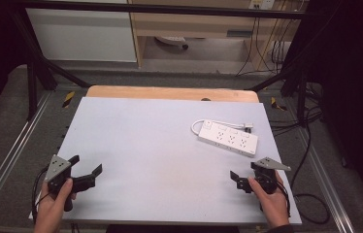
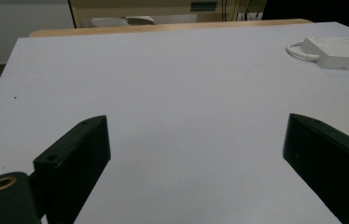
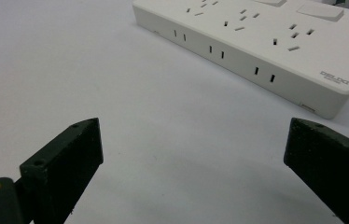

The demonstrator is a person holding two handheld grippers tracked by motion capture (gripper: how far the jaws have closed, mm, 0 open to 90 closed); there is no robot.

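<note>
Power strip (image 3: 275, 42) beyond the right fingers (image 3: 65, 158)

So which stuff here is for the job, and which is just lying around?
For the job:
- power strip with its coiled cord
- right gripper, jaws open, nearest the strip
- left gripper, jaws open

Just lying about:
- loose cables on the floor beside the table
- cabinet behind
</note>
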